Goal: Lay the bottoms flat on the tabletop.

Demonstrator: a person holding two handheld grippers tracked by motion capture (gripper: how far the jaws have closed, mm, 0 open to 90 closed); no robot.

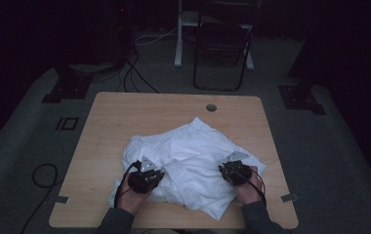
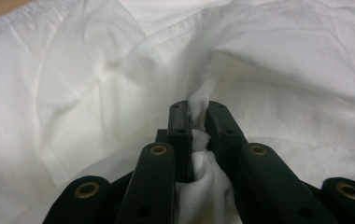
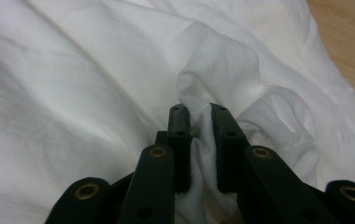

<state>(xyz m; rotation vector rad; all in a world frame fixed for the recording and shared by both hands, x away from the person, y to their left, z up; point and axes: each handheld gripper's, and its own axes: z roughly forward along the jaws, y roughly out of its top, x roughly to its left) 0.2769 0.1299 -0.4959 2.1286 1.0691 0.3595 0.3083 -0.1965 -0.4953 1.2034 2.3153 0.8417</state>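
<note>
A crumpled white garment (image 1: pixel 193 161) lies spread over the near half of the wooden table (image 1: pixel 125 117). My left gripper (image 1: pixel 149 171) rests on its near left part. In the left gripper view its black jaws are shut on a pinched fold of the white garment (image 2: pixel 96 84) at the gripper's tip (image 2: pixel 199 114). My right gripper (image 1: pixel 233 168) sits on the near right part. In the right gripper view it (image 3: pixel 198 116) is shut on a bunched ridge of the white garment (image 3: pixel 73 93). A hand holds each gripper from the table's near edge.
A round cable hole (image 1: pixel 211 107) is set in the table's far edge. A black folding chair (image 1: pixel 222 44) and a white post (image 1: pixel 178 34) stand beyond the table. Cables (image 1: pixel 134 73) trail on the dark grey floor. Bare wood lies at the table's far and left sides.
</note>
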